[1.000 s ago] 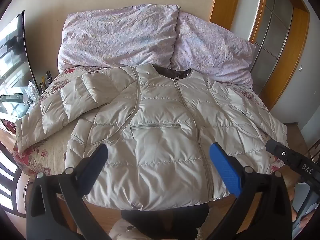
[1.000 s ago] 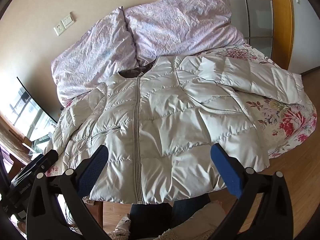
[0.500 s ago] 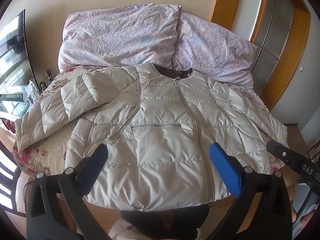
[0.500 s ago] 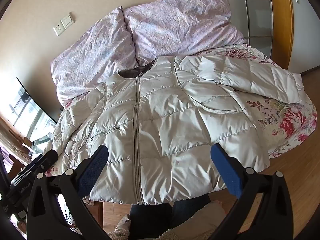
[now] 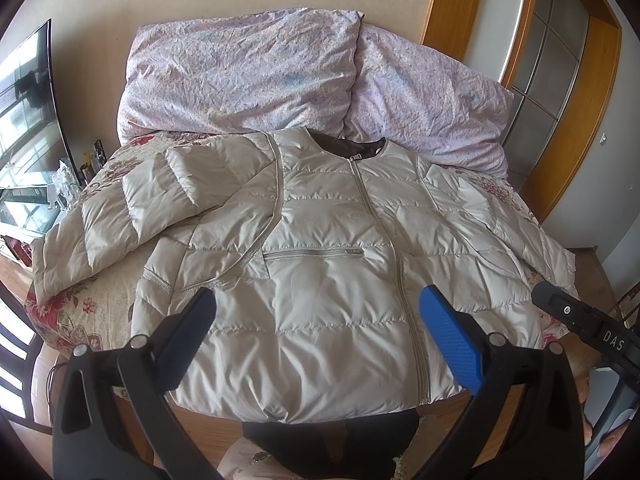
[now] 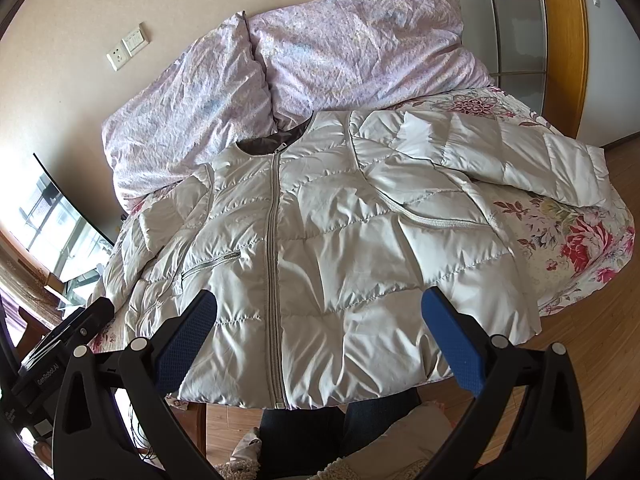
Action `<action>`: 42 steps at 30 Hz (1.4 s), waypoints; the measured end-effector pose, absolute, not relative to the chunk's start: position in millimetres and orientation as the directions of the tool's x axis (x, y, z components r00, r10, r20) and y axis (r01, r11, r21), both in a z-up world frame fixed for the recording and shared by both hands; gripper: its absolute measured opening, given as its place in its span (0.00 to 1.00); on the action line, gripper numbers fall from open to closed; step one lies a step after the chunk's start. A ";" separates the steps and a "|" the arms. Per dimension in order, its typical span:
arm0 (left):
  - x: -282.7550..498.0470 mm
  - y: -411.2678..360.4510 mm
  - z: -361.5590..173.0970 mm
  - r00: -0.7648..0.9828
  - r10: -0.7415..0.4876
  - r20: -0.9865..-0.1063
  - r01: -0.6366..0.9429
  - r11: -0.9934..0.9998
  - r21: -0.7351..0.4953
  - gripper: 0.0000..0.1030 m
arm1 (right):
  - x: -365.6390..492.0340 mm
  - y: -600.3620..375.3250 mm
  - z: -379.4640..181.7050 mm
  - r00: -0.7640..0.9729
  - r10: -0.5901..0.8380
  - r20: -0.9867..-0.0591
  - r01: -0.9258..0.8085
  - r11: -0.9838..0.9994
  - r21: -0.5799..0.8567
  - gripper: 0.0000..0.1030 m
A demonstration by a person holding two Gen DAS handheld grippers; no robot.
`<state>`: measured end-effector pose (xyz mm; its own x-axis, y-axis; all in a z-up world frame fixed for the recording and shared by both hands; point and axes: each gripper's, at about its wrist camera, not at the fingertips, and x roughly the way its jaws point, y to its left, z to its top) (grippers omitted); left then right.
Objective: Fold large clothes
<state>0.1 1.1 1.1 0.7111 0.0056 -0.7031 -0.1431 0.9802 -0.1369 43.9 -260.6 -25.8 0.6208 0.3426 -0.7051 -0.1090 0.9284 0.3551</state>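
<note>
Hovering: left claw (image 5: 316,334) released | right claw (image 6: 318,334) released | jacket (image 5: 320,280) flat on bed (image 6: 580,248)

The jacket (image 5: 320,300) covers most of the bed (image 5: 72,312), and its hem droops past the near edge, hiding that edge. Its collar overlaps the lower edge of the pillows (image 6: 320,48). In the left wrist view the right gripper (image 5: 588,326) is cut off by the frame, its fingers unseen.

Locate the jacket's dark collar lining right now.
In both wrist views the dark brown collar lining sits at the far end of the cream quilted puffer jacket, against the two lilac pillows.
</note>
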 end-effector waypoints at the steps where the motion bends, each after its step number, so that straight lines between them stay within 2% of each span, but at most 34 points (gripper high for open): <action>1: 0.1 1.1 1.2 0.711 0.005 -0.703 -0.143 0.980 -0.137 0.98 | 44.0 -260.6 -25.9 0.620 0.343 -0.705 -0.109 0.928 0.355 0.99; 42: -0.3 3.2 1.5 0.711 0.005 -0.703 -0.144 0.980 -0.139 0.98 | 45.1 -259.2 -22.1 0.622 0.340 -0.706 -0.109 0.930 0.352 0.99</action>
